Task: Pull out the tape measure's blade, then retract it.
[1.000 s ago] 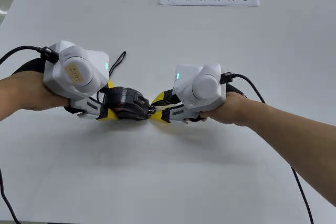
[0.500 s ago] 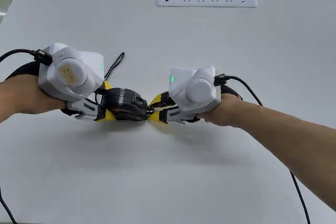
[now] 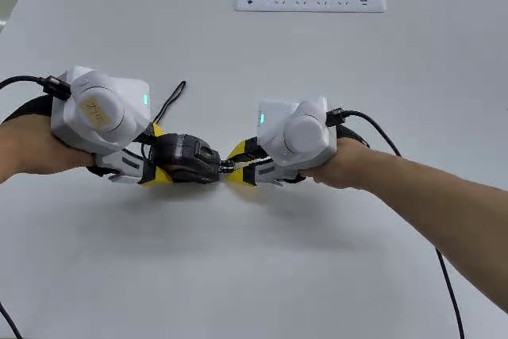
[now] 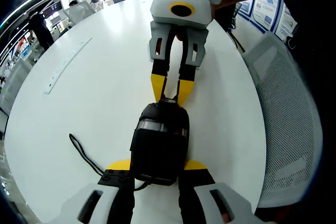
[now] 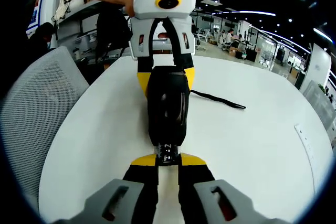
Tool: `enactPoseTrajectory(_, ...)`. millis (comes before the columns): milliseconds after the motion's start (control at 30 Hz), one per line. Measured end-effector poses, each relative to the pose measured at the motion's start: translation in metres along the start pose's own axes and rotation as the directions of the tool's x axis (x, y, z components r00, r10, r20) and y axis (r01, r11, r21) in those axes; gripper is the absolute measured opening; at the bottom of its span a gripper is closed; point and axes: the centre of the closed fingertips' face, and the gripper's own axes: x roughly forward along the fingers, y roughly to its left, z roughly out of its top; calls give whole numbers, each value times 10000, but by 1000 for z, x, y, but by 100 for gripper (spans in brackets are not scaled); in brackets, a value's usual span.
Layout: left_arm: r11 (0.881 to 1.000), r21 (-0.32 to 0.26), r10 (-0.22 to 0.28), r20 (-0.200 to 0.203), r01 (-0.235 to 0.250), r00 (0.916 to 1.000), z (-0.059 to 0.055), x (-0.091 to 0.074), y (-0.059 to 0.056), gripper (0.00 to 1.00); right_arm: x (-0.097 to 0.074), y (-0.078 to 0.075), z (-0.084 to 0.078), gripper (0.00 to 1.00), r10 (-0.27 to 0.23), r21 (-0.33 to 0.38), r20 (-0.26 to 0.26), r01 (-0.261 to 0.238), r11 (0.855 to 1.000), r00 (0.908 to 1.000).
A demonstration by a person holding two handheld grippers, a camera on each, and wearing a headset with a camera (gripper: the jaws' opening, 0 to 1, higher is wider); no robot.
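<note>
**White table (image 3: 238,260), two grippers meeting on one tape measure**

The broad white tabletop carries a long white power strip (image 3: 309,1) at its far edge, well apart from the work. In the gripper views an open office with ceiling lights lies behind it, and a grey mesh chair (image 4: 283,103) stands beside the table.

Near the middle of the table is the black, rounded plastic tape measure (image 3: 184,158). Whether it rests on the surface or is held just above it cannot be told. The left gripper (image 3: 161,154) clamps the case, with one yellow-tipped finger (image 4: 121,165) on each flat side and the jaws spread only as wide as the case. The thin black wrist cord (image 3: 173,97) of the case trails loose across the table behind it.

The right gripper (image 3: 236,163) faces the left one nose to nose. Its yellow fingertips (image 5: 144,160) are drawn narrowly together on the small metal end hook (image 5: 167,152) at the mouth of the case. No length of blade shows between the hook and the case, and the right fingertips sit just beside its front.
</note>
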Motion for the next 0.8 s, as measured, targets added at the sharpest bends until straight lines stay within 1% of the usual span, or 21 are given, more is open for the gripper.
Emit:
enactPoseTrajectory(467, 10000, -55, 24, 30, -24, 10000, 0, 0, 0, 29, -10, 0, -6, 12, 149, 24, 105, -149, 9999, 9998)
enactPoseTrajectory(800, 10000, -88, 12, 42, -11, 10000, -1, -1, 0, 29, -16, 0, -10, 12, 210, -9, 69, -210, 9998, 9998)
